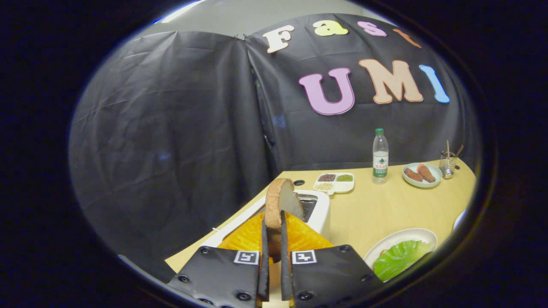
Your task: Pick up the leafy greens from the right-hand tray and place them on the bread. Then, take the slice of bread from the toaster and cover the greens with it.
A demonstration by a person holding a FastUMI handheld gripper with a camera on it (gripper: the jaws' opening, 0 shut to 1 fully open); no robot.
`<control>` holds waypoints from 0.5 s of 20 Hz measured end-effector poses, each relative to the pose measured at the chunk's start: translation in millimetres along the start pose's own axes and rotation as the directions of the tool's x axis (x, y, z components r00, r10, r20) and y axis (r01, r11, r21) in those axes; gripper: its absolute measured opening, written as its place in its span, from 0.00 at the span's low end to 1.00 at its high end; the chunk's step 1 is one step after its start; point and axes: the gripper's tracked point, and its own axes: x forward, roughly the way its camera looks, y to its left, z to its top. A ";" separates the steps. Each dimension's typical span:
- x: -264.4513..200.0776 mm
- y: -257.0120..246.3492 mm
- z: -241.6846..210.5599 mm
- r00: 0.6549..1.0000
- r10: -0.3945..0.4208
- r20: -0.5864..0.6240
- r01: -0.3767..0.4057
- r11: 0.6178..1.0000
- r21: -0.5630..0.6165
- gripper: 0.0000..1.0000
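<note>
The gripper [274,239] pinches the bread slice [280,205] above the toaster [317,209] at lower centre. Step two is in hand. Next, I judge, carry it right onto the lettuce [400,259].

Wooden table [385,209] carries toaster [319,209], seed tray [335,182], bottle [380,156], two plates.

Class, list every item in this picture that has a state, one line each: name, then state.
gripper: shut on the bread slice
bread slice: upright, held above the toaster
toaster: slot empty
leafy greens: lying on the white plate
white plate: holding greens
water bottle: upright, capped
</note>
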 end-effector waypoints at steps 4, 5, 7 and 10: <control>-22.4 0.3 32.9 0.995 0.043 0.090 -0.050 0.996 0.073 0.14; -27.9 -1.1 42.6 0.991 0.049 0.121 -0.060 0.994 0.092 0.14; -42.3 -3.9 61.5 0.984 0.067 0.168 -0.088 0.989 0.122 0.14; -59.0 -16.8 76.0 0.977 0.068 0.201 -0.101 0.982 0.158 0.14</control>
